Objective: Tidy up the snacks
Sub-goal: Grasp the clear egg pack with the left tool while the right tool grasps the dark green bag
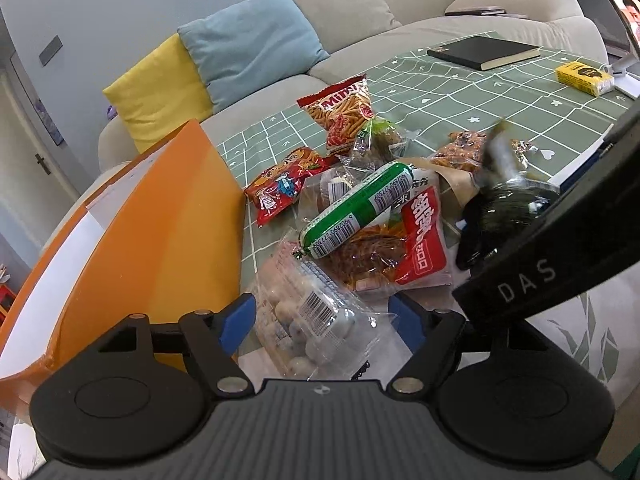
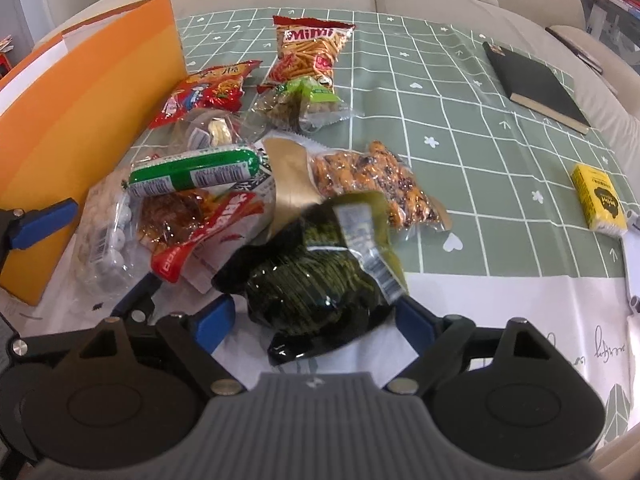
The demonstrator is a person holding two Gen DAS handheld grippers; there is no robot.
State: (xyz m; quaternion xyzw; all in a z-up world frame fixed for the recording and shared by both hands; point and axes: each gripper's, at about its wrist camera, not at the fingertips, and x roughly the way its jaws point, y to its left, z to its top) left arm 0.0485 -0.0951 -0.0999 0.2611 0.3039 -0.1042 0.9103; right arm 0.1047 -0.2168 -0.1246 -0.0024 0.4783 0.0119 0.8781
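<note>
Snacks — yellow cushion left-wrist view only.

Dark green snack pack: glossy plastic film, crinkled; green sausage: smooth shiny casing; clear bag of pale balls: transparent wrinkled plastic; orange box: smooth card, slight sheen; tablecloth: matt, smooth, looks like vinyl; sofa: woven cloth; black notebook: matt cover.
</note>
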